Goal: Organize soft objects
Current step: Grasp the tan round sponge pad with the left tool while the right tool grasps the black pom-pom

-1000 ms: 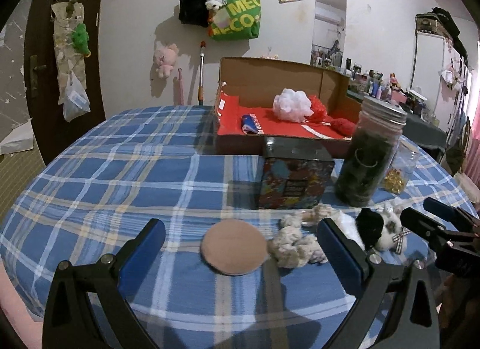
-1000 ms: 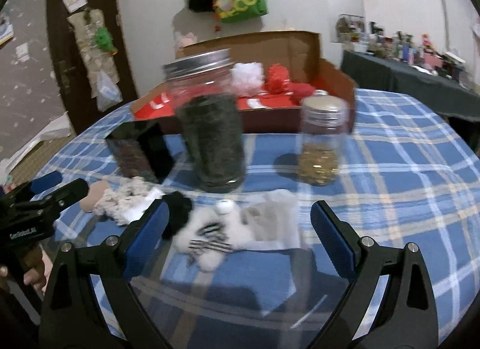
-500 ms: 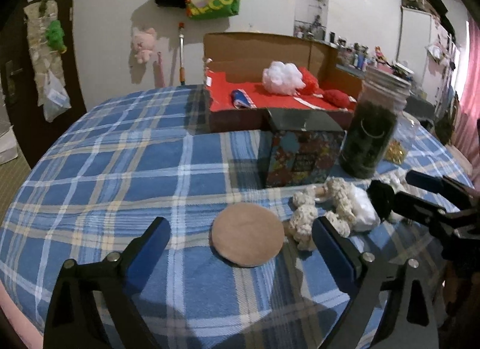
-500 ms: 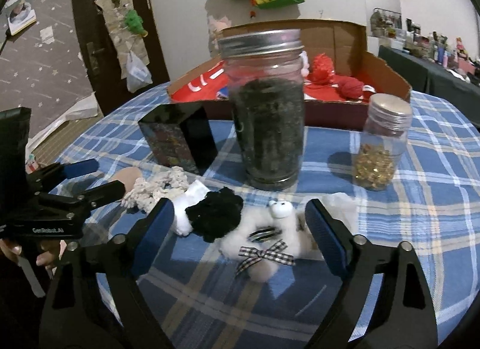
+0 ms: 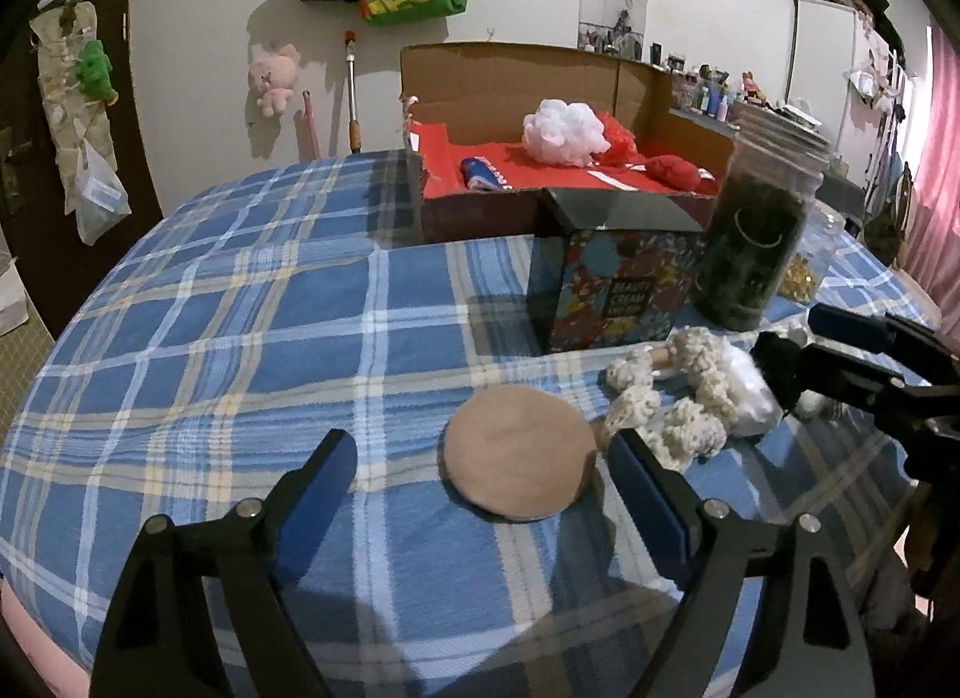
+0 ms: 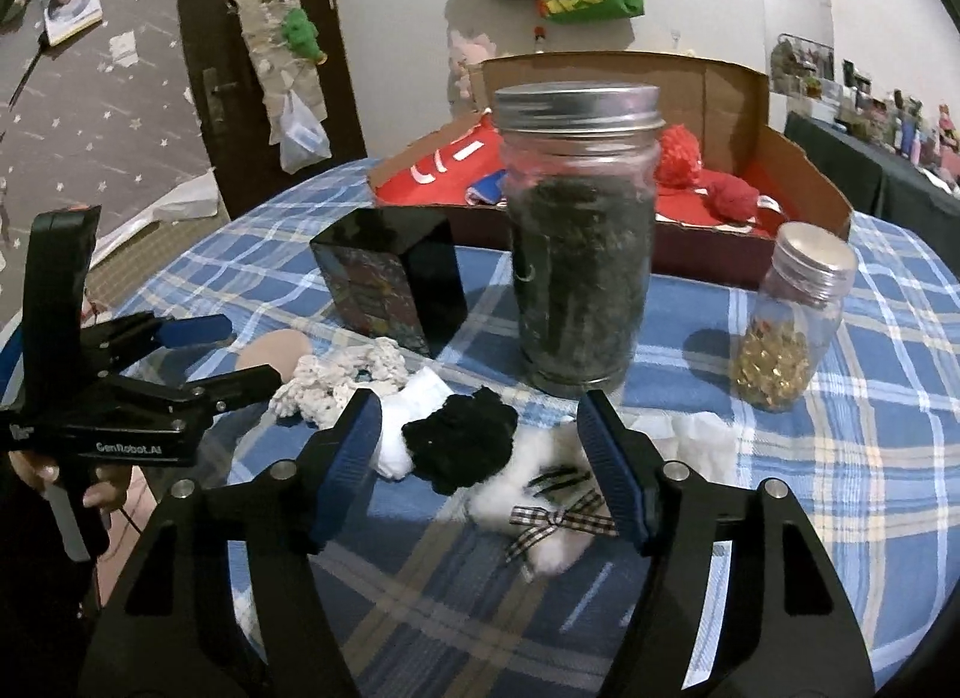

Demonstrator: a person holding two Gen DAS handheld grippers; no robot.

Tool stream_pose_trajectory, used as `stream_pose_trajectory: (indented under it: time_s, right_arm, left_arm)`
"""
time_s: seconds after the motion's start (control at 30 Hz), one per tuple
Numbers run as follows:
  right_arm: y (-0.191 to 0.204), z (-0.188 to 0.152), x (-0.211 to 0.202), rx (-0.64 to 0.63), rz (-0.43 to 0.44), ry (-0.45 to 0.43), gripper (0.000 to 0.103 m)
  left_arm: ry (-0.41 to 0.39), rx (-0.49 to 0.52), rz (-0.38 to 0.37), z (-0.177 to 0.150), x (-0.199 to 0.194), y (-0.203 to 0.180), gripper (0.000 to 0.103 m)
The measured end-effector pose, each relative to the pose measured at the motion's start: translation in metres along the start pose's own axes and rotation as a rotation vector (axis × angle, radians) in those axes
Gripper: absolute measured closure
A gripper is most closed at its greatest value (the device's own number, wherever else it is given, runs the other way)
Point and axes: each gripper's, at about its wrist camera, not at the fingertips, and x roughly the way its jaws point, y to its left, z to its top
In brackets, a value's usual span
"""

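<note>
A round tan pad lies flat on the blue plaid tablecloth, between the closing jaws of my left gripper. Its right finger is near the pad's edge and its left finger stands well clear. Beside the pad lie a cream crochet piece and a white soft lump. My right gripper is closing around a black fluffy scrunchie and a white plush with a checked bow, and its pads do not press on either. Each gripper also shows in the other's view, the left gripper and the right gripper.
Just behind the soft things stand a tall jar of dark leaves, a small jar of golden bits and a dark printed box. Further back is a cardboard box lined in red, holding a white puff and red puffs.
Both pairs of jaws have narrowed. The left gripper has come closer to the tan pad. The right gripper has drawn in over the black scrunchie and white plush.
</note>
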Motion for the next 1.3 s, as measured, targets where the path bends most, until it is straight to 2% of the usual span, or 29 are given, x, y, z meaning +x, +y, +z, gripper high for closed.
stream_pose_trajectory:
  time_s: [0.07, 0.13, 0.3, 0.33, 0.37, 0.4, 0.5, 0.6, 0.8, 1.0, 1.3]
  right_arm:
    - [0.002, -0.001, 0.003, -0.015, 0.002, 0.010, 0.041]
    - [0.003, -0.002, 0.008, -0.021, 0.011, 0.030, 0.052]
    - [0.004, -0.003, 0.012, -0.035, 0.015, 0.048, 0.052]
    - [0.004, -0.003, 0.013, -0.038, 0.015, 0.053, 0.055]
    - [0.004, -0.003, 0.014, -0.039, 0.017, 0.058, 0.059]
    - [0.003, -0.004, 0.016, -0.038, 0.020, 0.065, 0.067]
    - [0.003, -0.004, 0.014, -0.038, 0.020, 0.058, 0.074]
    - [0.004, -0.005, 0.011, -0.042, 0.018, 0.043, 0.076]
    - [0.001, 0.000, -0.008, -0.027, 0.031, -0.009, 0.076]
    - [-0.010, 0.001, -0.027, -0.007, 0.025, -0.045, 0.076]
    - [-0.029, -0.005, -0.047, 0.025, 0.006, -0.058, 0.076]
  left_arm:
    - [0.006, 0.005, -0.002, -0.001, 0.001, 0.001, 0.015]
    - [0.014, 0.012, -0.011, -0.002, 0.004, 0.002, 0.016]
    - [0.028, 0.036, -0.034, -0.002, 0.008, -0.002, 0.020]
    - [0.028, 0.042, -0.031, -0.002, 0.009, -0.002, 0.021]
    - [0.028, 0.044, -0.033, -0.002, 0.010, -0.003, 0.024]
    - [0.029, 0.045, -0.038, -0.001, 0.011, -0.003, 0.032]
    - [0.022, 0.052, -0.067, 0.000, 0.011, -0.004, 0.051]
    - [0.017, 0.059, -0.074, 0.001, 0.009, -0.007, 0.060]
    - [-0.033, 0.057, -0.087, 0.009, -0.011, -0.013, 0.061]
    - [-0.079, 0.071, -0.134, 0.021, -0.028, -0.029, 0.061]
    - [-0.077, 0.111, -0.232, 0.028, -0.030, -0.071, 0.061]
